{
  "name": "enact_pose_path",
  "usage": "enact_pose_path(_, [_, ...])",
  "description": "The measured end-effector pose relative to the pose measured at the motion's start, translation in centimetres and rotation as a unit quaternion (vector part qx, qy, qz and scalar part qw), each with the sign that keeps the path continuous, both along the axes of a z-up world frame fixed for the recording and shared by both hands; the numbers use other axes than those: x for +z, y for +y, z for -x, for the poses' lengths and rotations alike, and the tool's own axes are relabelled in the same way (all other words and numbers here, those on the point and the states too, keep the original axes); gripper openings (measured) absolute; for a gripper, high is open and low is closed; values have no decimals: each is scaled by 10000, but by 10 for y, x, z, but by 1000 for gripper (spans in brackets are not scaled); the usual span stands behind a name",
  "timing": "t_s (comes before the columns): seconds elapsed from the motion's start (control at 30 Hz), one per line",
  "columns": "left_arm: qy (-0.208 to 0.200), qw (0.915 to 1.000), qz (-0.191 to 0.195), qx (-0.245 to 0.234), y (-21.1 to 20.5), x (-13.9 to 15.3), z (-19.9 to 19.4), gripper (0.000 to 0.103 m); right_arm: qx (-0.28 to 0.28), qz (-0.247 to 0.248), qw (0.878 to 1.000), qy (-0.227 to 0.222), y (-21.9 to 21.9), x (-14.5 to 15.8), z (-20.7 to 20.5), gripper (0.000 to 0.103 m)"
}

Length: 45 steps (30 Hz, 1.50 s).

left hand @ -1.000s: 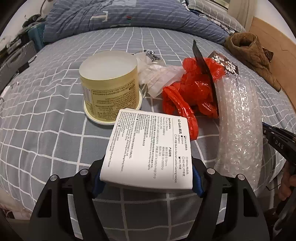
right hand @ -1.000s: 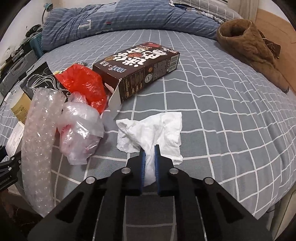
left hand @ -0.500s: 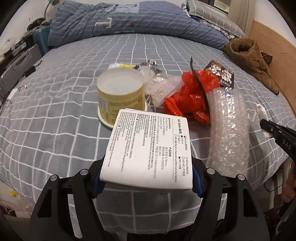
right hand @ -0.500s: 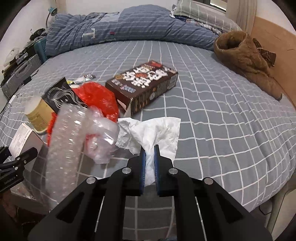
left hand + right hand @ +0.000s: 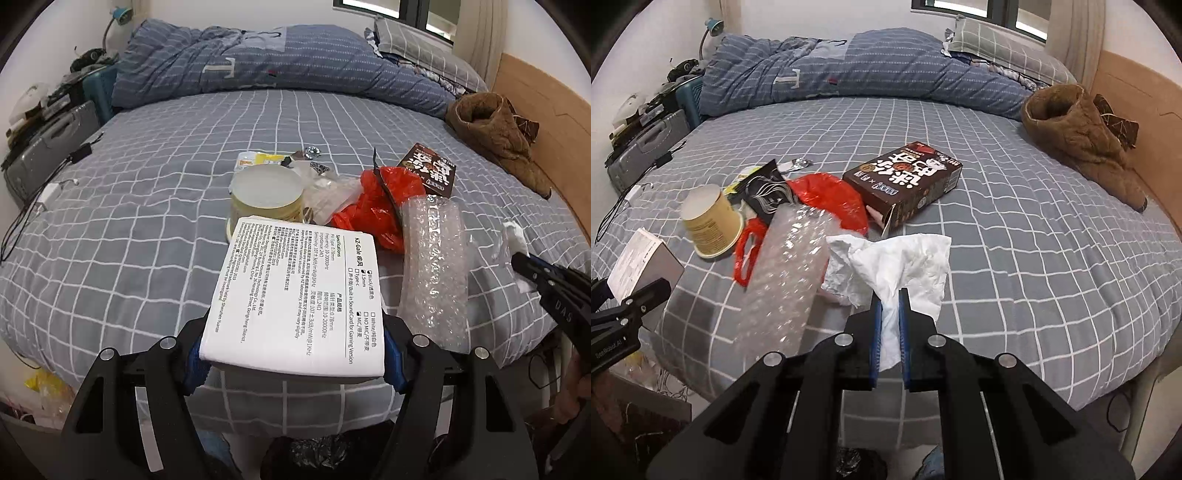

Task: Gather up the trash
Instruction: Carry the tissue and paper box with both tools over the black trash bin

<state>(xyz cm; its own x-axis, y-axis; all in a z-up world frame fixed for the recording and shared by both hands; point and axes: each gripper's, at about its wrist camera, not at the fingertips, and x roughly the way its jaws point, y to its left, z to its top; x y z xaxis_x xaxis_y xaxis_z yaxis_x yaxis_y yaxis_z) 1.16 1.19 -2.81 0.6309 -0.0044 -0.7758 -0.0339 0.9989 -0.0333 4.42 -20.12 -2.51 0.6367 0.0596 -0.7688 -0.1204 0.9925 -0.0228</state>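
The left gripper (image 5: 293, 354) holds a white box (image 5: 295, 295) between its wide fingers. The right gripper (image 5: 888, 325) has its fingers pinched tight on a white tissue (image 5: 897, 266), above the bed (image 5: 1034, 240).

A wide bed in a grey white-checked sheet (image 5: 1015, 229) fills the room, a rumpled blue striped duvet (image 5: 857, 70) at its far end, a pale wooden headboard panel (image 5: 1137, 122) beside white walls.

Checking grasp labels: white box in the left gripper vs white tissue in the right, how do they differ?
White box is rigid, flat and printed; tissue is crumpled and plain. Left gripper spans the box with wide jaws; right gripper is pinched nearly shut. Both are white, held over the bed.
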Motion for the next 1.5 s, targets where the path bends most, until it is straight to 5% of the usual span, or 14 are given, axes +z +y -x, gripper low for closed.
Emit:
enact_pose_path(0.67, [-85, 9998, 118, -99, -10, 15, 70, 70, -5, -132, 9997, -207, 17, 30, 63, 8])
enact_pose_path(1.5, [229, 9997, 94, -28, -15, 3, 156, 70, 311, -93, 9994, 82, 46, 22, 161, 8])
